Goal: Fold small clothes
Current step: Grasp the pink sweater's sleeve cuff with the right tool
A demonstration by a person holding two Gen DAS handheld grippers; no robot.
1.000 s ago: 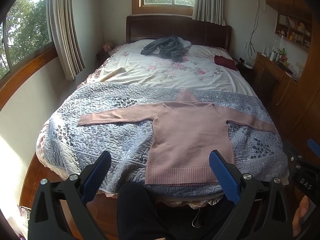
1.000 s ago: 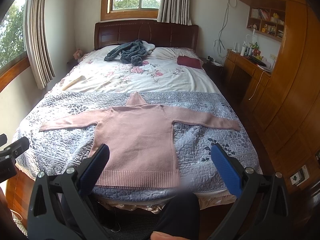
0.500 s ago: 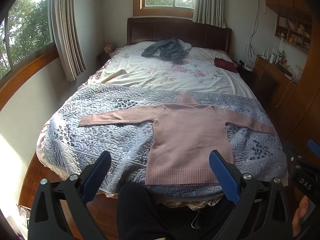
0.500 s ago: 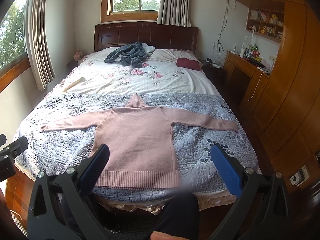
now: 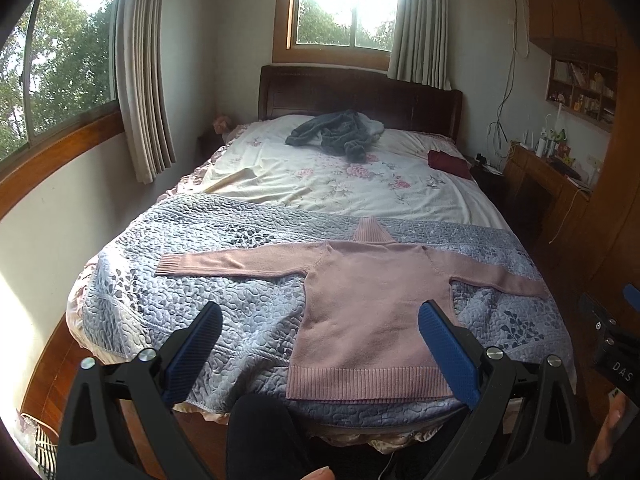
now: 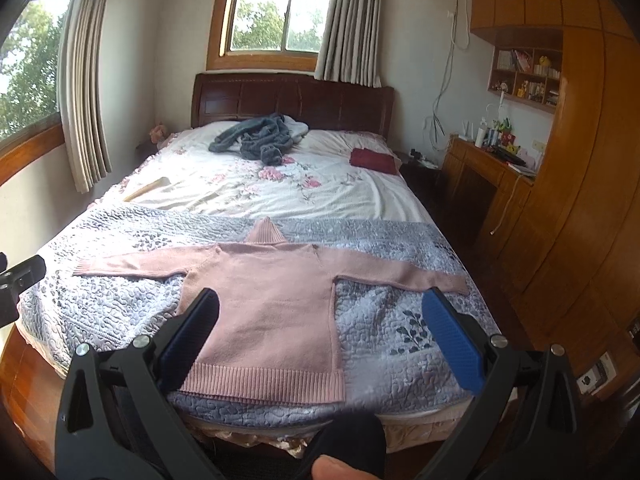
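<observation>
A pink knitted sweater [image 5: 360, 304] [image 6: 272, 300] lies flat on the grey quilted blanket [image 5: 224, 304] [image 6: 100, 312] at the foot of the bed, sleeves spread to both sides, collar pointing to the headboard, hem nearest me. My left gripper [image 5: 320, 344] is open and hangs short of the bed's foot, over the hem's left part, holding nothing. Open and empty too, my right gripper [image 6: 320, 336] hovers over the hem's right part. Both are apart from the cloth.
Farther up the floral sheet [image 6: 280, 192] lie a crumpled grey garment [image 6: 256, 140] and a folded dark red cloth [image 6: 374, 160]. A wooden desk [image 6: 492, 172] and wardrobe [image 6: 580, 200] stand to the right. A person's dark-clad knee [image 5: 264, 436] is below the grippers.
Both views have tilted up a little, so the sweater sits lower in frame. The sweater has not moved and both grippers stay open.
</observation>
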